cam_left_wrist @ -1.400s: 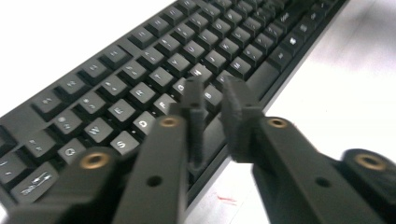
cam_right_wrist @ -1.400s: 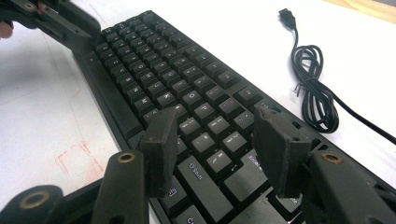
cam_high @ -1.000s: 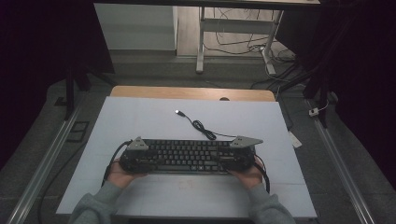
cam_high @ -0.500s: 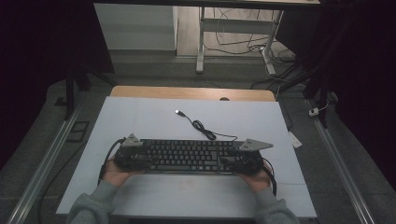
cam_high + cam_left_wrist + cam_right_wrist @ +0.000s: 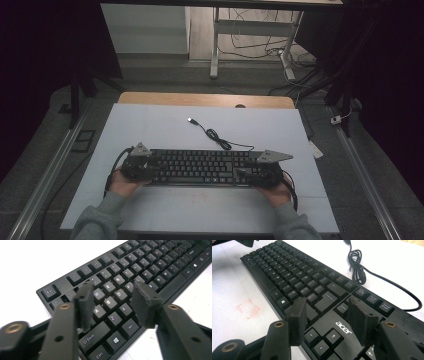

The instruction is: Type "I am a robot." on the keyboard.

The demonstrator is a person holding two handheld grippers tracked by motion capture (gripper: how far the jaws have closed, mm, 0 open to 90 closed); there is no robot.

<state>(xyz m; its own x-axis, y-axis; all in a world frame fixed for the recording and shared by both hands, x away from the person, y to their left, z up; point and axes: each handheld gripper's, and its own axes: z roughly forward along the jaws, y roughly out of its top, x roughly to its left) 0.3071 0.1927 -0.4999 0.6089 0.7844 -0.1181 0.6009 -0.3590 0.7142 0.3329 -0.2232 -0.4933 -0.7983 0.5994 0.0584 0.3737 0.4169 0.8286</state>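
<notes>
The black plastic keyboard lay on the white desk. The left hand-held gripper, jaws spread over the letter keys, had just been closing, gripping nothing. The right hand-held gripper hovered spread above the arrow keys, so no grasp seemed made.

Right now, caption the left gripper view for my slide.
Left gripper poised open over the black keyboard's left-hand letter keys.

A white mat covers most of a wooden table, whose far edge shows bare beyond it. Faint red marks stain the mat. Past the table stand a white metal frame with loose cables on the floor and a grey panel.
</notes>
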